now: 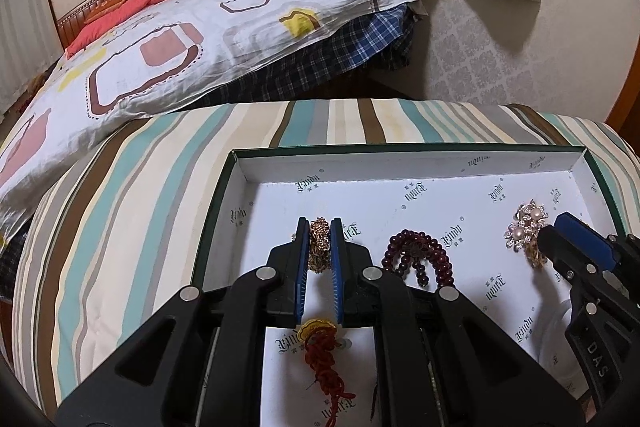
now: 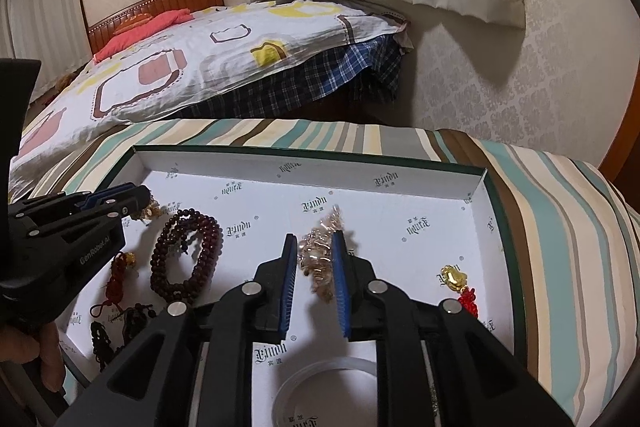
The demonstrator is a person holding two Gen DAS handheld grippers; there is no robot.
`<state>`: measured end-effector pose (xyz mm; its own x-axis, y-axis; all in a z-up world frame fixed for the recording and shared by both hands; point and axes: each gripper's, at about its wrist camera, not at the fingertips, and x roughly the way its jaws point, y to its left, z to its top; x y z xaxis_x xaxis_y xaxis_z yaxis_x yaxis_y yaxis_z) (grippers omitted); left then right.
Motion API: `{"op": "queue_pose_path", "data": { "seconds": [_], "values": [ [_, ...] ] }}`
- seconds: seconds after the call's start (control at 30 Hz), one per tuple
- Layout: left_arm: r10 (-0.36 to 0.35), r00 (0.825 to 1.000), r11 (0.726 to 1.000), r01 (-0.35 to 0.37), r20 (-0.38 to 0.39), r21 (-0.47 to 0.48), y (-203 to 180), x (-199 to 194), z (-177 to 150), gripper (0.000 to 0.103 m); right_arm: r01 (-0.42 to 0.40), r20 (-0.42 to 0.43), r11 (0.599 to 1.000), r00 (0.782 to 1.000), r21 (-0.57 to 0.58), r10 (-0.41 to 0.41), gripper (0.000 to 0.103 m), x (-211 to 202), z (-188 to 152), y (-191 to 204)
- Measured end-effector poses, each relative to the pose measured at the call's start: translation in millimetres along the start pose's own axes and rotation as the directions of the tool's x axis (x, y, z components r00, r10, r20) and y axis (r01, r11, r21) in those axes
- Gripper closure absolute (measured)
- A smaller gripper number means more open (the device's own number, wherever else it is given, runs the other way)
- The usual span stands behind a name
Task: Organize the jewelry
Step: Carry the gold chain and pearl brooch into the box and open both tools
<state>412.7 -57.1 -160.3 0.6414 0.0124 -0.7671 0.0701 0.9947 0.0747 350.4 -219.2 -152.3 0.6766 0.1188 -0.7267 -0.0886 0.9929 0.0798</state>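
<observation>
A: Left gripper [image 1: 320,227] sits low in its own view, jaws drawn in, pinching a gold chain [image 1: 319,245] between the blue pads [image 1: 303,247]. Chain shows only in the slot; I can't say whether it hangs free or touches the floor of the box.

B: The box [image 1: 408,163] is a shallow lid, green outside, white printed lining, on a striped cover [image 1: 160,163]. Inside, at 3 o'clock of the left gripper, a dark red bead string [image 1: 416,259] lies coiled. Below the jaws, at 6 o'clock, a red knotted cord with a gold charm [image 1: 316,331].

A: Right gripper [image 2: 316,259]: jaws narrow but with a visible gap. A gold and pearl brooch cluster [image 2: 320,259] is between the pads. The right pad touches it; the left side I can't tell. In the left view the same cluster [image 1: 526,229] sits at the tip of the right gripper [image 1: 560,227], far right of the box.

B: From the right camera, the beads [image 2: 186,255] lie at 9 o'clock of the right gripper, the left gripper [image 2: 136,201] beyond at 10 o'clock. A black cord piece [image 2: 120,327] lies in the near left corner.

A: At 3 o'clock, a second gold charm on red cord [image 2: 458,285], close to the right wall. At 6 o'clock, a clear ring [image 2: 332,375] flat on the lining.

B: A hand [image 2: 44,355] shows at the left edge. Behind the box, a bed with a patterned quilt [image 2: 192,63].
</observation>
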Motion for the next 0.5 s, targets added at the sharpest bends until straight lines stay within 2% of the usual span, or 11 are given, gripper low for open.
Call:
{"op": "queue_pose_path", "data": {
  "seconds": [0.1,0.13,0.17,0.23,0.4,0.47,0.5],
  "values": [
    [0.003,1.000,1.000,-0.003,0.001,0.008,-1.5,-0.1,-0.2,0.090,-0.001,0.000,1.000,1.000,0.000,0.001,0.084,0.0,0.0,-0.1],
    [0.003,1.000,1.000,-0.003,0.001,0.009,-2.0,-0.1,-0.2,0.083,-0.001,0.001,1.000,1.000,0.002,0.001,0.083,0.0,0.1,-0.3],
    [0.005,1.000,1.000,-0.005,0.002,0.007,-1.8,-0.4,0.0,0.073,-0.001,0.004,1.000,1.000,0.003,0.001,0.081,-0.6,0.0,-0.1],
    [0.007,1.000,1.000,-0.007,0.015,0.002,-1.8,-3.2,0.1,0.064,-0.001,0.009,1.000,1.000,0.007,0.001,0.076,-1.1,0.5,-0.1],
    [0.006,1.000,1.000,-0.007,0.015,0.011,-2.3,-3.6,0.2,0.061,0.004,0.027,1.000,1.000,0.012,-0.004,0.060,-4.5,-0.1,-0.9],
    [0.007,1.000,1.000,-0.007,0.021,0.009,-1.8,-4.8,0.7,0.052,0.007,0.036,1.000,0.999,0.014,-0.007,0.056,-6.1,-0.2,-1.5],
    [0.008,1.000,1.000,-0.008,0.023,0.009,-2.0,-5.2,0.8,0.051,0.006,0.039,1.000,0.999,0.016,-0.007,0.054,-6.9,-0.3,-2.1]
  ]
}}
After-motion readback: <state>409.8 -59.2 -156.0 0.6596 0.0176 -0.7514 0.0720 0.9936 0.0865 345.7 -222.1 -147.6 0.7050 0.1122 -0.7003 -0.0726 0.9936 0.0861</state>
